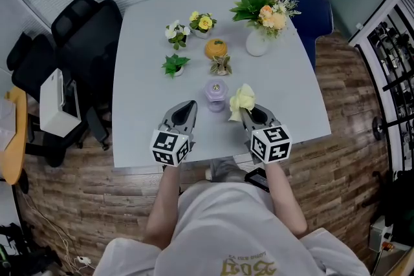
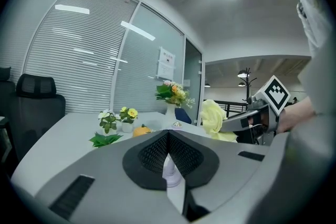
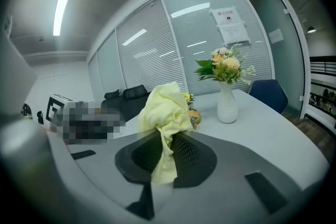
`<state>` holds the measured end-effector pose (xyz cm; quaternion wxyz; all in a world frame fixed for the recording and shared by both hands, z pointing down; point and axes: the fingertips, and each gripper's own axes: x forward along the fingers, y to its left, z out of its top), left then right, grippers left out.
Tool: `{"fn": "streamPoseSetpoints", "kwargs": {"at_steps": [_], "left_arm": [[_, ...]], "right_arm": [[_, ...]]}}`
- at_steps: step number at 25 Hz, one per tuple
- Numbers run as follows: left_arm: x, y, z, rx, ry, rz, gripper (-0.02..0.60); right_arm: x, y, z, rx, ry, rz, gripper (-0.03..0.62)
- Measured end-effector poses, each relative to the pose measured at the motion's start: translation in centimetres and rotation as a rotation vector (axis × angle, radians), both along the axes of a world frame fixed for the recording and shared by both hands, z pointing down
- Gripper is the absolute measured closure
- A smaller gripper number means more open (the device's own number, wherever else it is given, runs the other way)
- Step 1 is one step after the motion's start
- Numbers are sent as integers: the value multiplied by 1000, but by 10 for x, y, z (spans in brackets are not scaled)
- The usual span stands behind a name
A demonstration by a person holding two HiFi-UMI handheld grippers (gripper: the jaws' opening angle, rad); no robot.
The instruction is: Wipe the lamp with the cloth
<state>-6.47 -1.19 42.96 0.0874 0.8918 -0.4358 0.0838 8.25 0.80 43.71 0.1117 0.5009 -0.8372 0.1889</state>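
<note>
forearms (image 1: 167, 194) parallel; right gripper (image 1: 248, 112) pinches cloth (image 1: 242, 99)

On the worktop (image 1: 142, 74), the lamp (image 1: 216, 94) sits mid-frame, the cloth (image 1: 242, 100) just right of it, the vase (image 1: 257, 43) above, toward upper right.

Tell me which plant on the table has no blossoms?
The small leafy green plant, which is only leaves. The white-flowered pot and yellow-flowered pot behind it bloom, and the bouquet in the vase is pink and orange.
</note>
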Motion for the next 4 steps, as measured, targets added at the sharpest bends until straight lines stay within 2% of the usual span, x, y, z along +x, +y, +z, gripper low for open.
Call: {"fn": "streamPoseSetpoints", "kwargs": {"at_steps": [4], "left_arm": [[-3, 1, 0, 1, 4, 1, 580]], "right_arm": [[-3, 1, 0, 0, -3, -4, 545]]}}
